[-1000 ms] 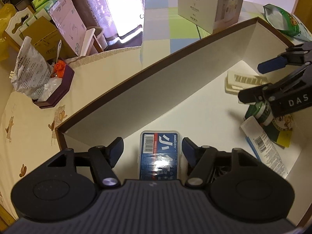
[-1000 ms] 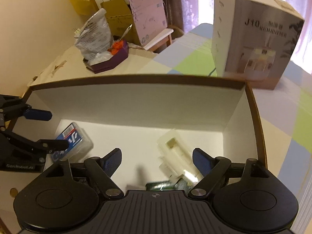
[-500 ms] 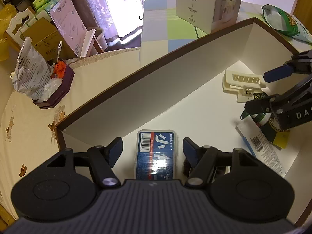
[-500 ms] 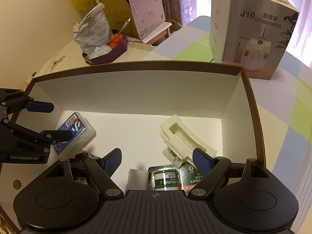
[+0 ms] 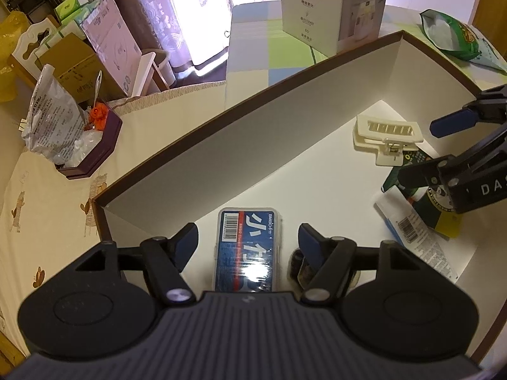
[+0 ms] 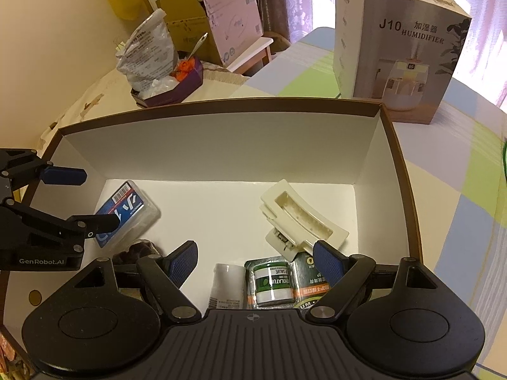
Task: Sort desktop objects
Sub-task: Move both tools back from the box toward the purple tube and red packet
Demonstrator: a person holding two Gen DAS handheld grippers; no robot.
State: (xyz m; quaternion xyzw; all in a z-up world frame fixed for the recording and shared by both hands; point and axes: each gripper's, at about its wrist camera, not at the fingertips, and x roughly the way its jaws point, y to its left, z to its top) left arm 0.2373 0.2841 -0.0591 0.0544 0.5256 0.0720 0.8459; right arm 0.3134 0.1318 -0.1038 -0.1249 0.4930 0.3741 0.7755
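A blue card case (image 5: 247, 250) in clear plastic lies flat on the white floor of the brown-rimmed box (image 5: 253, 145). My left gripper (image 5: 248, 237) straddles it. Its jaws are opening, with a gap on each side of the case. In the right wrist view the same gripper (image 6: 85, 198) hangs over the case (image 6: 126, 212). My right gripper (image 6: 255, 253) is open above a green salve jar (image 6: 271, 281) and grips nothing. It shows at the right edge of the left wrist view (image 5: 424, 150). A cream hair claw clip (image 6: 301, 221) lies just beyond it.
A white tube (image 6: 226, 285) and a dark bundle (image 6: 139, 250) also lie in the box (image 6: 221, 145). Behind it stands a humidifier carton (image 6: 399, 57). A purple tray (image 5: 92, 145) with a plastic bag sits to the left, a green snack bag (image 5: 459, 41) at the far right.
The left jaws have spread slightly around the blue case. The right wrist view has drawn back a little, so the salve jar and white tube now show below its jaws.
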